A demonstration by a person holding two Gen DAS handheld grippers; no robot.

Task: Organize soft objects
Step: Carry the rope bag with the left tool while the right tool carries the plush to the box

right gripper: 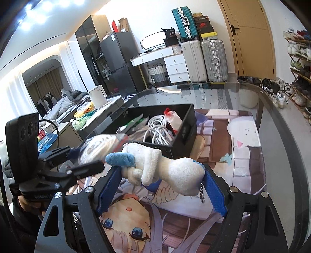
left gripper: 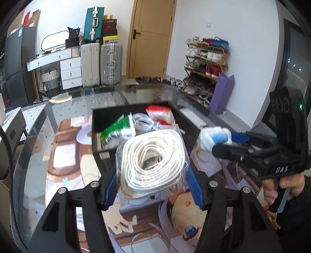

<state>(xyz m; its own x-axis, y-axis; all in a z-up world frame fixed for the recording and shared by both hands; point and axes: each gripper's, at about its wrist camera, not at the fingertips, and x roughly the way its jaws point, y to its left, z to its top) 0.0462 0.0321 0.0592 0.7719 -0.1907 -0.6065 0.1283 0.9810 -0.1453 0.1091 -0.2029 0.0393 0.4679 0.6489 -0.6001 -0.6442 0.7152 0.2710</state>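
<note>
Glass table [right gripper: 276, 120]: printed mat [right gripper: 243, 155], black box [right gripper: 182, 132]

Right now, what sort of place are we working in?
Most likely a lived-in flat, in an entry and living area: a shoe rack full of shoes stands beside the door, suitcases are stacked against the wall, and a fridge stands further back.

White walls. Closed wooden door [left gripper: 149, 37] at far wall. Beside it, two upright suitcases [left gripper: 101, 64], a teal suitcase [left gripper: 93, 23] stacked above. White desk [left gripper: 58, 58] with drawers adjoining; dark fridge [right gripper: 118, 62] further along. Shoe rack [left gripper: 206, 66] against the side wall, full. Glass table [right gripper: 272, 120] in foreground. Ceiling lights [right gripper: 31, 17] on.
</note>
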